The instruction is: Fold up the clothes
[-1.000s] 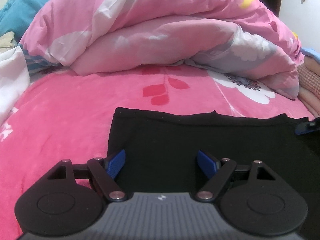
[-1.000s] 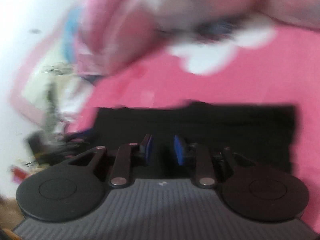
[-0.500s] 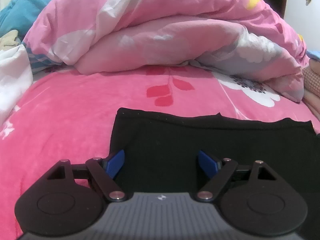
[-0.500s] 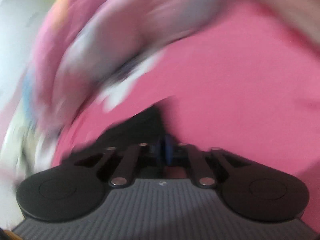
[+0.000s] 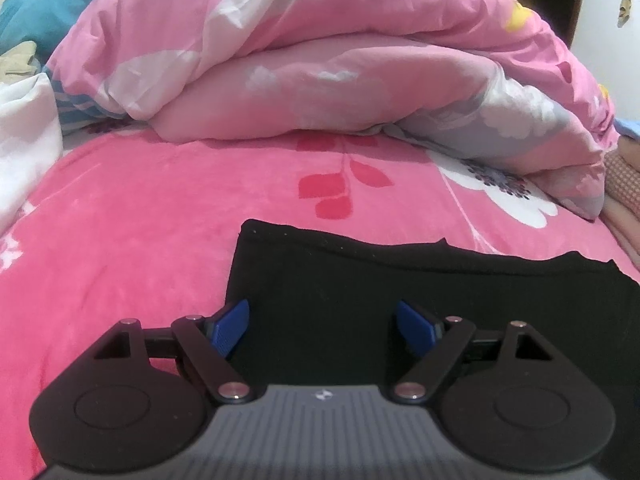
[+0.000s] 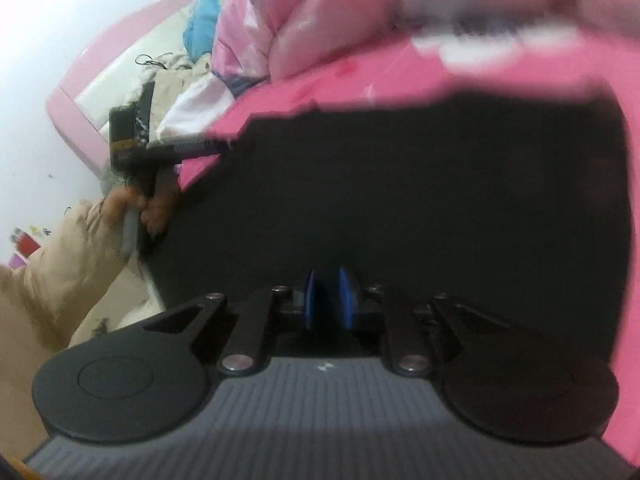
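Garment: a black garment (image 5: 420,312) is lying flat on the pink blanket (image 5: 132,216), its far edge running across the left wrist view, with one square corner at the far left of that edge.
Garment, right view: the same dark cloth (image 6: 420,184) is filling the middle of the blurred frame, with pink blanket being seen past its far and right edges.
Left gripper: the left gripper (image 5: 326,326) is being held low over the garment's near left part, its blue pads (image 5: 230,326) spread wide with nothing between them; the left pad is sitting at the garment's left edge, the right pad over the black cloth.
Right gripper: the right gripper (image 6: 331,298) is being held over the garment's near edge, its blue pads (image 6: 349,300) drawn nearly together with a narrow dark gap; whether cloth is being pinched in that gap cannot be told through the blur.
Hand: a hand (image 6: 148,208) in a beige sleeve is being seen at the garment's left corner, gripping the handle of the other gripper.
Duvet: a folded pink floral duvet (image 5: 320,60) is being piled beyond the garment, well apart from its far edge.
White cloth: a white cloth (image 5: 24,136) is lying far left of the garment, at the blanket's edge.
Blue bedding: blue bedding (image 5: 40,4) is showing behind the duvet's left end.
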Motion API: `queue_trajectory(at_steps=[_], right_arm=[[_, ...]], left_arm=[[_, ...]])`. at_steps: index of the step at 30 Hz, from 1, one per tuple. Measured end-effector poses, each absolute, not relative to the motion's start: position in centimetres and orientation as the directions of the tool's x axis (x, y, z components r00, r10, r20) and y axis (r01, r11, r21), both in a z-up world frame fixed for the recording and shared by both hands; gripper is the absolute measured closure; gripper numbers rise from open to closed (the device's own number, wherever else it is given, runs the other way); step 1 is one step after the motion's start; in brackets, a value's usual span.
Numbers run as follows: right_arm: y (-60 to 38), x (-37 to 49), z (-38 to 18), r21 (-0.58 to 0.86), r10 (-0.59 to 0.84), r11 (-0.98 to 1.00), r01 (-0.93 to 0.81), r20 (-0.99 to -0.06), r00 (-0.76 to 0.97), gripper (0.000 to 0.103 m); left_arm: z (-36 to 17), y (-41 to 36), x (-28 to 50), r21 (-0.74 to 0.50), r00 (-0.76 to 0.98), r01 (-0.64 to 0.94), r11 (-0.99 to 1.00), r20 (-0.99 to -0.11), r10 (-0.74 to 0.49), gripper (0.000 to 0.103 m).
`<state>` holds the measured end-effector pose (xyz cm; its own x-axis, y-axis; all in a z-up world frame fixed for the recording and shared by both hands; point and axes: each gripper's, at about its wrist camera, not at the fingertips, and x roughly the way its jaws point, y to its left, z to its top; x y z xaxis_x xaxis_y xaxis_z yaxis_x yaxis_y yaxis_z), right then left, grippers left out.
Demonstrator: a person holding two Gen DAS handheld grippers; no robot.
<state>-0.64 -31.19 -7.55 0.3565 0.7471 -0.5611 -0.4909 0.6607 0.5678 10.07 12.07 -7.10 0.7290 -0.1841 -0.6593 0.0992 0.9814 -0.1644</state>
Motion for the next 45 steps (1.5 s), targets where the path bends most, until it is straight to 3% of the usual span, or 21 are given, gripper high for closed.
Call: queue_trajectory(at_steps=[6,12,15,21,26,29,34,41,45], right_arm=[[-33.8,-2.6,-6.0,0.548,0.745,0.642,-0.536,-0.611,0.268,0.086],[-23.7,3.5,-6.3,0.518,0.839,0.506,-0.69,-0.481,0.254,0.085],[-21.5,3.7,-8.9,0.508,0.807,0.524,-0.684,-0.552,0.208,0.085],[-25.9,-1.5,-6.0,0.551,0.832,0.46,-0.696,-0.542,0.12,0.082],[-21.2,2.7,-4.3,0.526,0.875,0.446,-0.724,-0.426,0.229,0.081],[-16.4,4.1,-6.4,0.519,0.859,0.443,-0.731,-0.478,0.181,0.08],[-15.2,-1.2,-7.1,0.535,0.838,0.278,-0.798,-0.541,-0.071,0.08],[-12.9,3.2,-5.5,0.482,0.853,0.408,-0.776,-0.504,0.135,0.08],[-11.1,1.7,-7.0,0.494,0.837,0.358,-0.792,-0.546,0.038,0.08]], left_arm=[[-6.7,12.5,10.8,-0.156,0.712,0.134,0.979,-0.671,-0.205,0.021],[-6.6,12.8,11.4,-0.158,0.708,0.115,0.981,-0.679,-0.193,0.021],[-6.7,13.3,11.7,-0.155,0.709,0.105,0.982,-0.681,-0.184,0.021],[-6.9,14.3,12.1,-0.184,0.699,0.118,0.976,-0.683,-0.213,0.021],[-6.8,14.2,12.1,-0.177,0.695,0.112,0.978,-0.69,-0.205,0.021],[-6.8,14.4,12.1,-0.189,0.692,0.112,0.976,-0.689,-0.213,0.021],[-7.0,14.5,12.0,-0.186,0.695,0.137,0.973,-0.682,-0.228,0.021],[-6.1,15.0,11.1,-0.185,0.7,0.102,0.978,-0.685,-0.202,0.021],[-4.2,16.6,7.8,-0.161,0.734,0.068,0.985,-0.66,-0.159,0.021]])
